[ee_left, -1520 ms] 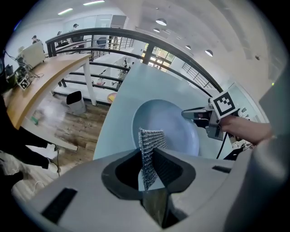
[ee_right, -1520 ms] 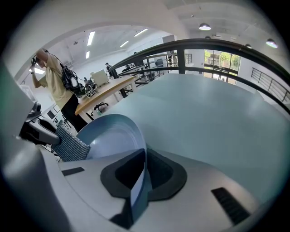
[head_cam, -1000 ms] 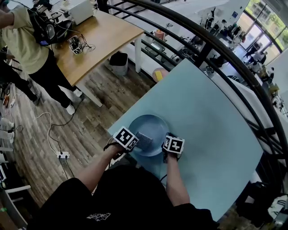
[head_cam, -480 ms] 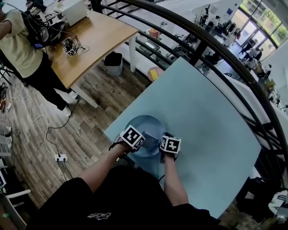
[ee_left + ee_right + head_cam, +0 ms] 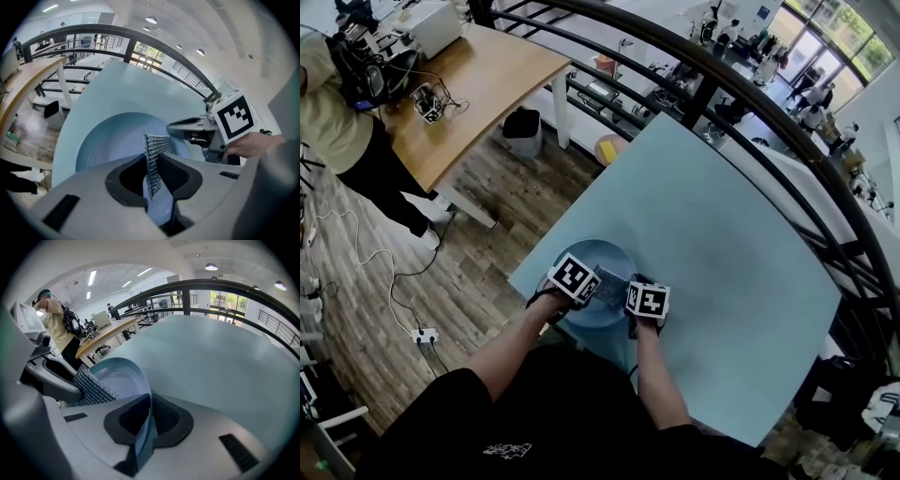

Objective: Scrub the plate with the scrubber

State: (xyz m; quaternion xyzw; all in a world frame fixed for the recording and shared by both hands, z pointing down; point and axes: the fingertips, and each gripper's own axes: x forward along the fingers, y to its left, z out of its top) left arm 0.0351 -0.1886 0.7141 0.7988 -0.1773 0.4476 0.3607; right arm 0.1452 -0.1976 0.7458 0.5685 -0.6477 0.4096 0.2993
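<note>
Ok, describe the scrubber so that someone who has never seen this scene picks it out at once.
Start at the large pale blue table; near its corner by the person sits a round light-blue plate. Over the plate, the left gripper pinches a flat grey metallic-mesh scrubber, the only woven, glittery thing there.

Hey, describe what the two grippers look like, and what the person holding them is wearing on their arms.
The left gripper and right gripper have pale grey moulded bodies with black ribbed jaw pads. Each carries a white cube printed with black square markers. The person wears a black short-sleeved shirt with a small white print, leaving the forearms uncovered.
</note>
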